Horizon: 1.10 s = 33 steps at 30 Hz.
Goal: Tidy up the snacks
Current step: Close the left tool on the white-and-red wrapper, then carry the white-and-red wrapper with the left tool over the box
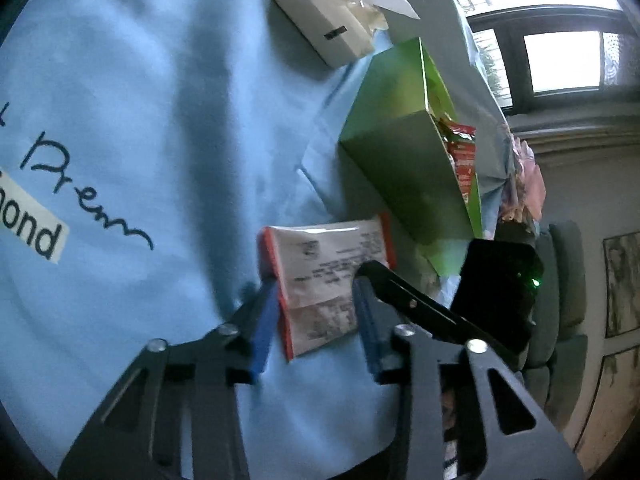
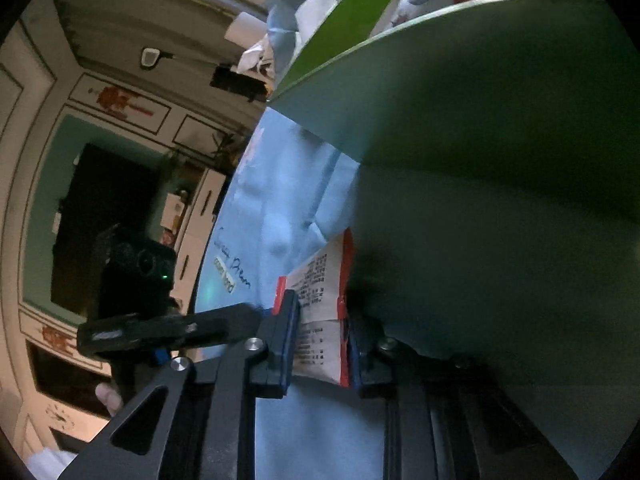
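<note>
Grippers left [image 1: 316,304] and right [image 2: 320,340] are both clamping one snack packet [image 1: 328,268] beside the green box [image 1: 404,148].

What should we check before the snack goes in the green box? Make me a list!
1. Left gripper pinching the snack packet: cannot tell; its blue pads sit beside the packet.
2. Right gripper pinching the same packet: ok.
3. Green box open on top: ok.
4. Room left inside: cannot tell; red packets already stick out.
5. Blue cloth bare between packet and box: ok.
</note>
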Each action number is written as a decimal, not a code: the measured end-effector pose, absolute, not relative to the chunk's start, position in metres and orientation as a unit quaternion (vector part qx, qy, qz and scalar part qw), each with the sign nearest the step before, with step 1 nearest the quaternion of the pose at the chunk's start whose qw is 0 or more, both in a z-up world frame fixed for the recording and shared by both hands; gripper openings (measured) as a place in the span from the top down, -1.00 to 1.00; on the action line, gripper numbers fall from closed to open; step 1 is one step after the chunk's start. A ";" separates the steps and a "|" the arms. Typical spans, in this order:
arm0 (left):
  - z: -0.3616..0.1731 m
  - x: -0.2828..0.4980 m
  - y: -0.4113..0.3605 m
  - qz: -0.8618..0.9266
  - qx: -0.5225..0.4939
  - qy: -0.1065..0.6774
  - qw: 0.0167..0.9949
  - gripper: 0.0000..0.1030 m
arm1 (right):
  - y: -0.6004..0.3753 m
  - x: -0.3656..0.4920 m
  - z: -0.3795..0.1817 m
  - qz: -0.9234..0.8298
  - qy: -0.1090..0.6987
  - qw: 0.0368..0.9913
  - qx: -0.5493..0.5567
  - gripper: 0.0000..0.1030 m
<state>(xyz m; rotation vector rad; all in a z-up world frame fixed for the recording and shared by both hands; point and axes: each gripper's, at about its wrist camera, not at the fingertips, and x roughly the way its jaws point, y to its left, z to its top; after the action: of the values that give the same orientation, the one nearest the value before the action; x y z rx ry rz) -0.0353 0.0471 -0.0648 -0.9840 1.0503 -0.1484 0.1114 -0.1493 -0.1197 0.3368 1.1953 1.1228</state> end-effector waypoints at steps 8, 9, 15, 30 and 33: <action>-0.062 -0.030 0.035 -0.085 -0.427 0.479 0.762 0.40 | -0.161 0.104 -0.114 0.495 0.520 0.680 0.151 0.55; -0.063 -0.030 0.035 -0.091 -0.431 0.479 0.759 0.44 | -0.166 0.102 -0.113 0.496 0.518 0.679 0.157 0.55; -0.062 -0.026 0.027 -0.127 -0.438 0.475 0.753 0.45 | -0.186 0.102 -0.110 0.513 0.508 0.662 0.200 0.55; -0.044 -0.009 -0.001 -0.165 -0.401 0.470 0.769 0.51 | -0.203 0.104 -0.102 0.509 0.492 0.667 0.232 0.62; -0.038 -0.003 -0.005 -0.175 -0.400 0.462 0.772 0.50 | -0.210 0.106 -0.093 0.507 0.479 0.677 0.235 0.62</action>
<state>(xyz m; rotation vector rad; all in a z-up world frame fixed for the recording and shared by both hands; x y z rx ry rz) -0.0030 -0.0047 -0.0381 -0.8661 1.0003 -0.3797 0.1062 -0.2096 -0.0928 0.5277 1.0769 1.1386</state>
